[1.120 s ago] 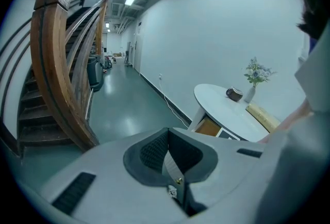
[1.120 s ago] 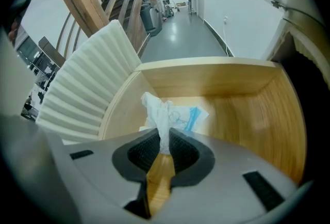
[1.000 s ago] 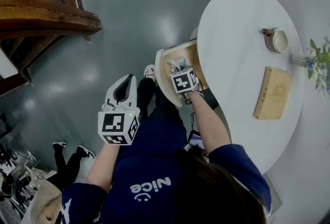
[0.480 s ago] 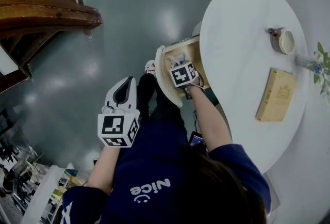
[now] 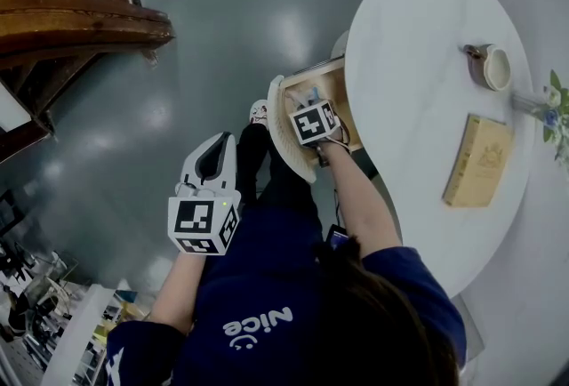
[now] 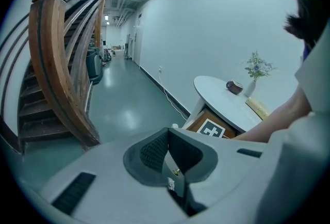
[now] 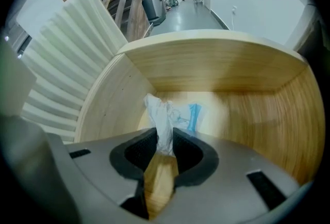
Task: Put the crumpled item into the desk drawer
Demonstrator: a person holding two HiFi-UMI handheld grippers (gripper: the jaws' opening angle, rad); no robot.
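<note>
The wooden desk drawer (image 5: 338, 77) stands pulled out from under the white table. My right gripper (image 5: 313, 123) points steeply down into it. In the right gripper view the crumpled item (image 7: 164, 114), a white and blue wrapper, rises from the drawer floor (image 7: 242, 114) up between the jaws. The jaws of the right gripper (image 7: 164, 138) have just been opening and stand apart around it, with bare wood showing through the gap below. My left gripper (image 5: 213, 155) hangs over the grey floor, left of the drawer, shut with nothing in it (image 6: 167, 138).
The drawer's white ribbed front (image 7: 67, 63) curves along its left side. On the oval table (image 5: 418, 64) are a cup (image 5: 487, 67), a flat wooden box (image 5: 477, 160) and a small vase of flowers (image 5: 551, 100). A wooden staircase (image 5: 71, 20) rises at the far left.
The head view has drifted slightly. Both grippers keep their places, the right one over the drawer and the left one beside the legs.
</note>
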